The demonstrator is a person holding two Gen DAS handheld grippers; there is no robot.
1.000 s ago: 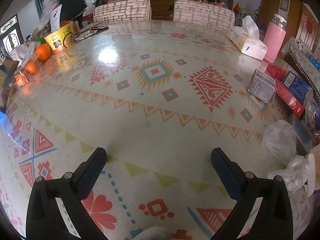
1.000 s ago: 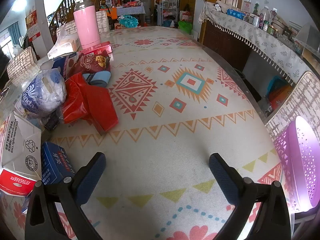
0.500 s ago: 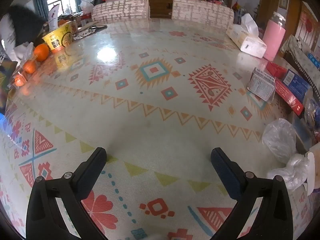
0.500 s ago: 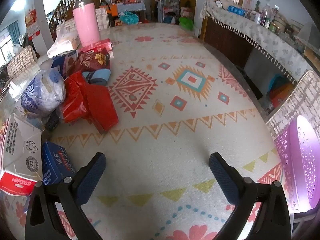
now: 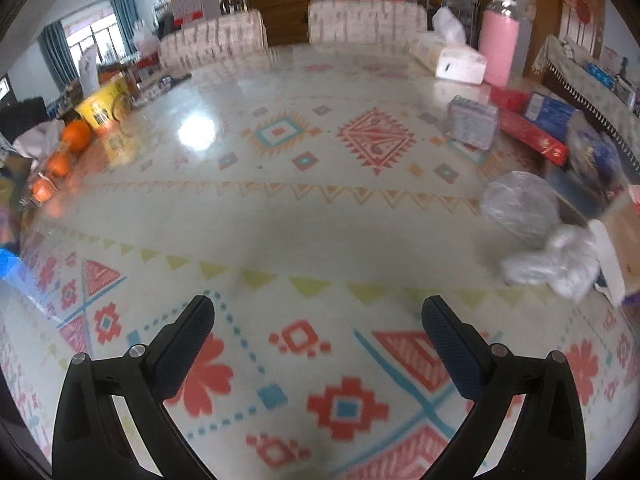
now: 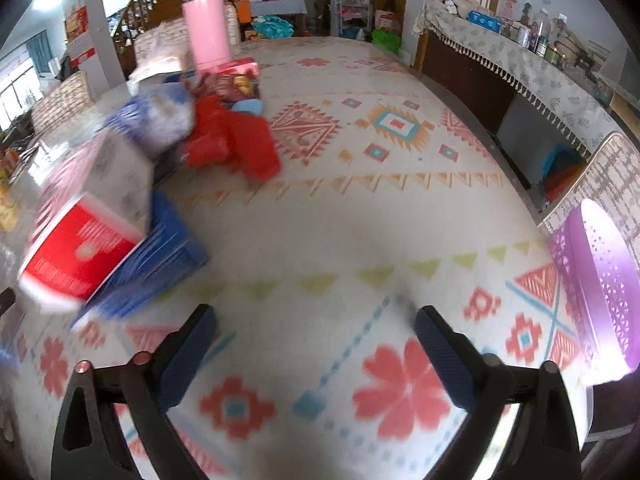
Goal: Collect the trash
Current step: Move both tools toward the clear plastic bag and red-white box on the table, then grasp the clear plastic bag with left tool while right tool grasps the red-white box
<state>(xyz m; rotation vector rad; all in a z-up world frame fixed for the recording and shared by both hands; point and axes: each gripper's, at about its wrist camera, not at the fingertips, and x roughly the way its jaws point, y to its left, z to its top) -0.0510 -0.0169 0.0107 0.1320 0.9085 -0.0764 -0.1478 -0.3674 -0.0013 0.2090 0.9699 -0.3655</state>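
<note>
Trash lies in a heap on the patterned table. In the left wrist view crumpled clear plastic bags (image 5: 532,232) lie at the right, far right of my open, empty left gripper (image 5: 318,316). In the right wrist view a red and white carton (image 6: 84,232) rests on a blue box (image 6: 160,256) at the left, with red wrappers (image 6: 236,144) and a blue-white bag (image 6: 156,116) behind. My right gripper (image 6: 312,322) is open and empty, right of the blue box. A purple perforated basket (image 6: 600,280) stands at the right edge.
A pink flask (image 5: 500,44) and tissue pack (image 5: 452,60) stand at the far right of the table. Oranges (image 5: 72,136) and a yellow noodle cup (image 5: 104,108) sit at the left. Chairs (image 5: 360,20) stand behind the table. A sideboard (image 6: 520,68) runs along the right.
Both grippers have pulled back and lowered toward the near table edge; both views are now motion-blurred. The trash heap looks nearer the right gripper. Both stay open.
</note>
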